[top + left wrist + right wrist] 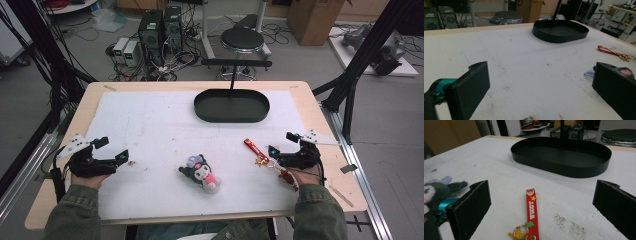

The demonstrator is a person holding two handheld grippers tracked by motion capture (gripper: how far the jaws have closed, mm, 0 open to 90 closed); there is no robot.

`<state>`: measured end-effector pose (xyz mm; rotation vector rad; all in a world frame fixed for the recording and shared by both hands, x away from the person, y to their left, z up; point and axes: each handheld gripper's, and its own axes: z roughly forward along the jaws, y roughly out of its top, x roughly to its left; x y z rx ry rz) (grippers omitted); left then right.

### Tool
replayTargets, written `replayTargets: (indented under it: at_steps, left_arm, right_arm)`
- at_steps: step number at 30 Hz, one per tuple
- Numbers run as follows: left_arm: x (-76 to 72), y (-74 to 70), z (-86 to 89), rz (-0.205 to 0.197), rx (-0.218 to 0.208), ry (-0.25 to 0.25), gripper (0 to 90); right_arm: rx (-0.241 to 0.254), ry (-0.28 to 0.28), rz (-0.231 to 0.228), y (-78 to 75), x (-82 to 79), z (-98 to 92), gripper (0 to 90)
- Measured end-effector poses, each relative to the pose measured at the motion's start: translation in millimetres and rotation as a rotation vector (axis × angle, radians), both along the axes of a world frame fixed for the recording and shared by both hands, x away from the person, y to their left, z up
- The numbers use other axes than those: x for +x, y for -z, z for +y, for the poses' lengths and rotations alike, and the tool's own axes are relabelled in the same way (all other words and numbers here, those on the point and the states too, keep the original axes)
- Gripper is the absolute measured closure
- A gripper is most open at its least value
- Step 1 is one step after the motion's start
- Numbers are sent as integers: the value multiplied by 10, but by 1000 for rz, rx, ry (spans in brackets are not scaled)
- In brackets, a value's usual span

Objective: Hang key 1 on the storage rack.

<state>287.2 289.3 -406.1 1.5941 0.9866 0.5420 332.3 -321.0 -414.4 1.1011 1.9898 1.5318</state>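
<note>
White-covered table [150, 120]: right gripper [282, 143], jaws apart, should straddle the red Woody keychain strap [532, 207] squarely before closing; left gripper [114, 149] waits with jaws apart.

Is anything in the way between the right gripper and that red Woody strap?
No. The right gripper has open jaws, and the red strap lies on bare white mat just ahead of them.

Grey floor [310, 65], stool [242, 39], perhaps computers [160, 27]

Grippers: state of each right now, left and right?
Left gripper: open, holding nothing, above the white mat.
Right gripper: open, holding nothing; red flat Woody keychain strap lies between its jaws, untouched.
</note>
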Motion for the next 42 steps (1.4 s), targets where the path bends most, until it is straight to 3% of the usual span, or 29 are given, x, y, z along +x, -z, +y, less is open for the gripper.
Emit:
replayTargets:
  at_steps: [26, 37, 42]
  left_arm:
    - [1, -10, -10, 15, 21, -1, 17]
    - [-2, -11, -11, 19, 27, -5, 17]
    - [7, -5, -17, 21, 29, -6, 18]
  right_arm:
    - [5, -3, -5, -6, -15, 10, 5]
    - [-58, -5, -3, -47, 34, 95, 5]
    - [-116, -16, 9, -76, 72, 181, 5]
